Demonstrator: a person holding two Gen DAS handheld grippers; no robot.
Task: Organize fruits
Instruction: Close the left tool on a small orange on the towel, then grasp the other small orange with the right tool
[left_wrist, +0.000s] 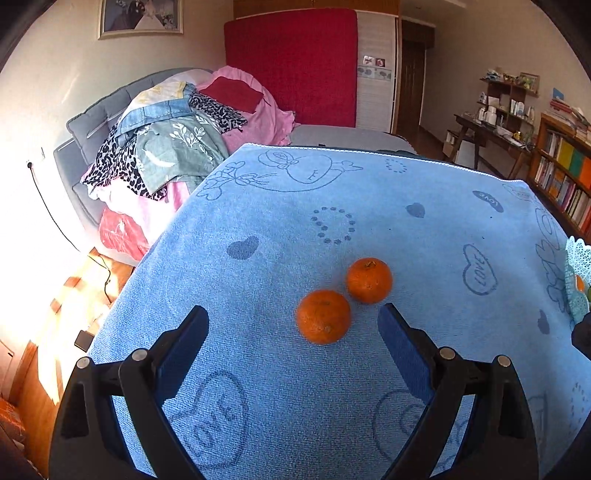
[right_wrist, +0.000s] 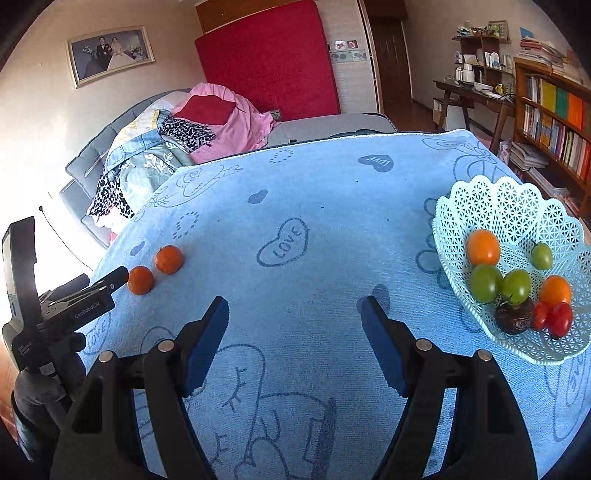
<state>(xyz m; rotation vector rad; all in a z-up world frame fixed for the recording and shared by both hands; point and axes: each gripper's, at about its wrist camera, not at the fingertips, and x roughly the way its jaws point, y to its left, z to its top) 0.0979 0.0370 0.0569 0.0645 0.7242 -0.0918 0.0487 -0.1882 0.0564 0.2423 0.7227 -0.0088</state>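
Note:
Two small oranges lie touching on the blue towel-covered table (left_wrist: 258, 206): the near orange (left_wrist: 323, 316) and the far orange (left_wrist: 369, 280). My left gripper (left_wrist: 293, 317) stands open, its blue pads wide apart, with the near orange just ahead between the fingertips, untouched. In the right wrist view the same oranges (right_wrist: 140, 280) (right_wrist: 169, 259) sit at the far left, beside the left gripper's finger (right_wrist: 110, 279). My right gripper (right_wrist: 295, 308) is open over bare towel, holding nothing. A pale lattice basket (right_wrist: 517, 206) at the right holds several fruits: orange, green, red and one dark.
The basket's edge (left_wrist: 576, 273) shows at the right rim of the left wrist view. Behind the table are a bed piled with clothes (left_wrist: 166, 140), a red upright mattress (left_wrist: 291, 66), a desk (right_wrist: 476, 92) and bookshelves (right_wrist: 554, 118). The table's left edge drops to a wooden floor.

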